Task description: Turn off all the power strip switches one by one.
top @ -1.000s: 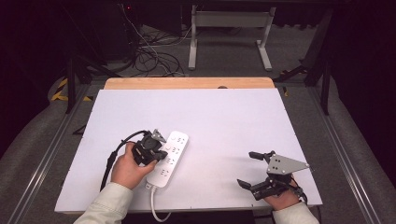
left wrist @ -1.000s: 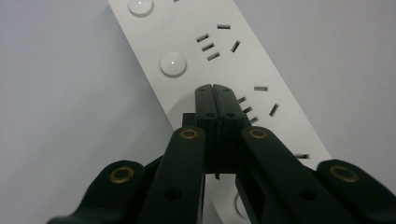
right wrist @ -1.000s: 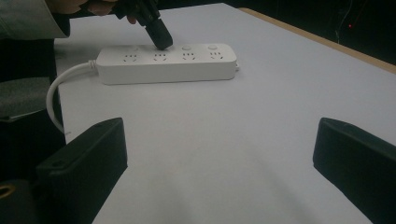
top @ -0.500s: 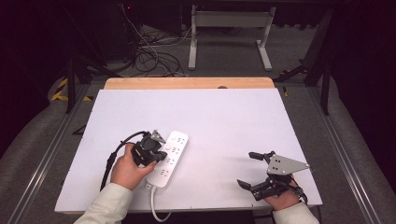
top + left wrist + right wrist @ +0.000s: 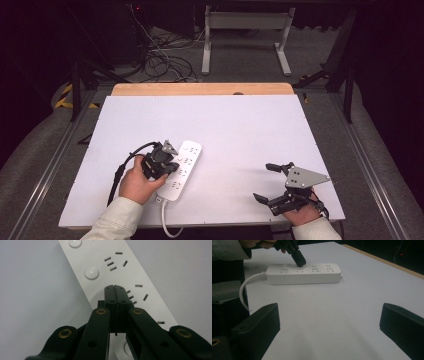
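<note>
A large white table [image 5: 240,130] takes most of the room in front of the person, with a wooden strip [image 5: 200,89] along its far edge. Behind it, on the grey floor, stand a white metal frame [image 5: 245,30] and a bundle of black cables [image 5: 160,62] (they lie well apart from the table).

On the table, toward the near left side, lies a white power strip [image 5: 181,167], set diagonal, with its white cord [image 5: 164,220] going off the near edge. It has four groups of sockets and a round white button [image 5: 91,273] beside each group. I can read no brand or writing on it; its surface is plain.

The left gripper [image 5: 167,162] is held over the power strip. Its two black jaws are pressed together with nothing between them, and their tips point down onto the strip's top, next to one of the buttons; in the right gripper view the tips seem to touch the surface.

The right gripper [image 5: 270,182] rests near the right corner of the table, well apart from the strip. Its jaws stand wide apart and hold nothing. The grey three-cornered plate [image 5: 302,176] sits on top of it.
</note>
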{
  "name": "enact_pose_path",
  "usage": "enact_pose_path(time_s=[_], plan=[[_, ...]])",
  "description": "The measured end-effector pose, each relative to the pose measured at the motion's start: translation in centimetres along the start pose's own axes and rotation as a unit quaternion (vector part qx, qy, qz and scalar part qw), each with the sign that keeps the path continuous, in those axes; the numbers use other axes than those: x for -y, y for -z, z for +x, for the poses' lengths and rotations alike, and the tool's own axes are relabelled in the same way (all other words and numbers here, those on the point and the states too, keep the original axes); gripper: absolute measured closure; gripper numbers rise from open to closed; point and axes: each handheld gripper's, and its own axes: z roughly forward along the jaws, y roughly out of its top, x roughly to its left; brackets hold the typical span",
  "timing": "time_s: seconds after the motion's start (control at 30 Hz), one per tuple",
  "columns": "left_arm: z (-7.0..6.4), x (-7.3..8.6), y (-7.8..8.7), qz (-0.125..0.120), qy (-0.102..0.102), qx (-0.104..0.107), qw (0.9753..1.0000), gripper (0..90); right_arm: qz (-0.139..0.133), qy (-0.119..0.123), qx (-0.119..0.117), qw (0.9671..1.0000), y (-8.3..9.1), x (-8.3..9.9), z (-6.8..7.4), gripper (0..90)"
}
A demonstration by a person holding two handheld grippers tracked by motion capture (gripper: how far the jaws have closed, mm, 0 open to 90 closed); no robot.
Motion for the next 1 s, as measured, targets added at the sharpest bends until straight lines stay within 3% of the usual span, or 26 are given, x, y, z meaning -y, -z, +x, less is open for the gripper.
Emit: enact_pose_path(time_s=[0.37,0.43,0.5,0.6,0.77,1.0], plan=[[-0.5,0.0,-0.2,-0.001,-0.005,-0.017,0.9999,90.0,0.000,0.001,-0.001,1.0000,0.0,0.0,0.1,3.6],[0.0,0.3,0.2,-0.026,0.004,-0.006,0.9996,90.0,-0.001,0.000,0.000,1.0000,0.0,0.0,0.0,3.6],[-0.1,0.4,0.5,-0.037,0.001,-0.021,0.9991,90.0,0.000,0.001,0.000,1.0000,0.0,0.0,0.0,3.6],[-0.1,0.2,1.8,-0.075,0.002,-0.005,0.9972,90.0,0.000,-0.001,-0.001,1.0000,0.0,0.0,-0.1,3.6],[-0.3,-0.2,2.9,-0.087,-0.007,-0.009,0.9962,90.0,0.003,-0.003,0.000,1.0000,-0.2,0.0,-0.1,3.6],[0.0,-0.4,3.0,-0.090,0.004,-0.003,0.9959,90.0,0.002,-0.003,-0.001,1.0000,-0.2,0.0,-0.1,3.6]])
